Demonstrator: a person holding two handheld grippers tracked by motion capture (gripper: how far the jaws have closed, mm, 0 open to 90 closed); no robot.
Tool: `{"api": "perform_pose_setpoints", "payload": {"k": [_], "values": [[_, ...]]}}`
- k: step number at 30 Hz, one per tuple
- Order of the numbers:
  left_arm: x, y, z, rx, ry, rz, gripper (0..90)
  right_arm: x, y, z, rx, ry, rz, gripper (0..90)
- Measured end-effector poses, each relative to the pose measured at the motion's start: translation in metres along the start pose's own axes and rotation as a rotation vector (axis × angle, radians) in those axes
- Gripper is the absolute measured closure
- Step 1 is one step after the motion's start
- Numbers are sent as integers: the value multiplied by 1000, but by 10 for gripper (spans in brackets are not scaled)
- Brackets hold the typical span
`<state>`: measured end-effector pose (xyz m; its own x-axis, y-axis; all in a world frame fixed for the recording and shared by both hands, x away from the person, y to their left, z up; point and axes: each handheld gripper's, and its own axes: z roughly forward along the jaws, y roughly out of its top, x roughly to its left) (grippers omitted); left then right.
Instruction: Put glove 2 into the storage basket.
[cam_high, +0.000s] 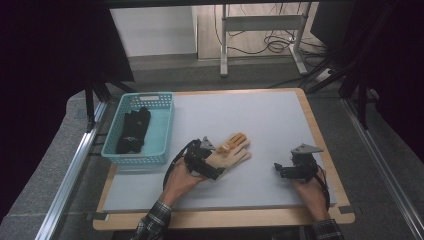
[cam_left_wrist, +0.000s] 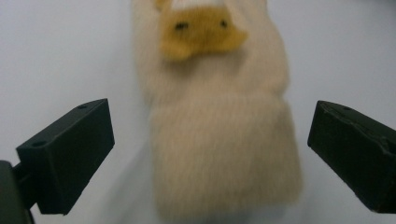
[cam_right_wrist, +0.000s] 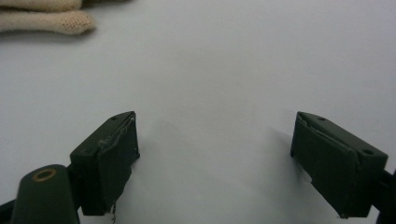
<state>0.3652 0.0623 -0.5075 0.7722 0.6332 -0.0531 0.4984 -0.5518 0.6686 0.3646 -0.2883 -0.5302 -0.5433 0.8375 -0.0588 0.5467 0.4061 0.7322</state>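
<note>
The cream knitted glove (cam_high: 231, 151) lies flat on the grey bench (cam_high: 270, 125), a little left of the frame's centre in the high view, its orange-tipped fingers pointing toward the upper right and its cuff toward the lower left. The left tool (cam_high: 207, 162) sits right at that cuff end. In the left gripper view its two black jaws stand wide apart, released, with the glove's cuff (cam_left_wrist: 224, 158) lying between them and the glove's long axis running straight away from the camera toward the top of the frame. So the tool is lined up along the glove, not across it, and the jaws straddle the cuff's width without yet pinching it, as far as I can tell.

The right tool (cam_high: 290, 170) rests on bare bench at the lower right of the high view, well apart from the glove. It is released too, jaws spread over nothing. In the right gripper view a few cream fingertips (cam_right_wrist: 46, 18) peek in at the upper left corner.

The left hand is plainly the nearer one, and I judge the next move is for it to close on the cuff.

A turquoise basket (cam_high: 165, 125) stands at the bench's left edge, upper left of the left tool, with a black glove (cam_high: 133, 130) already in it.
</note>
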Motion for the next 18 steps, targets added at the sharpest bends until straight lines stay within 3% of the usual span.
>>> {"api": "perform_pose_setpoints", "payload": {"k": [9,15,18], "values": [[4,29,35,77,-15,3,1,0,0,0,0,0,0,148],[3,33,56,161,0,28,22,0,0,0,0,1,1,148],[2,34,53,155,1,36,68,0,0,0,1,1,1,148]]}}
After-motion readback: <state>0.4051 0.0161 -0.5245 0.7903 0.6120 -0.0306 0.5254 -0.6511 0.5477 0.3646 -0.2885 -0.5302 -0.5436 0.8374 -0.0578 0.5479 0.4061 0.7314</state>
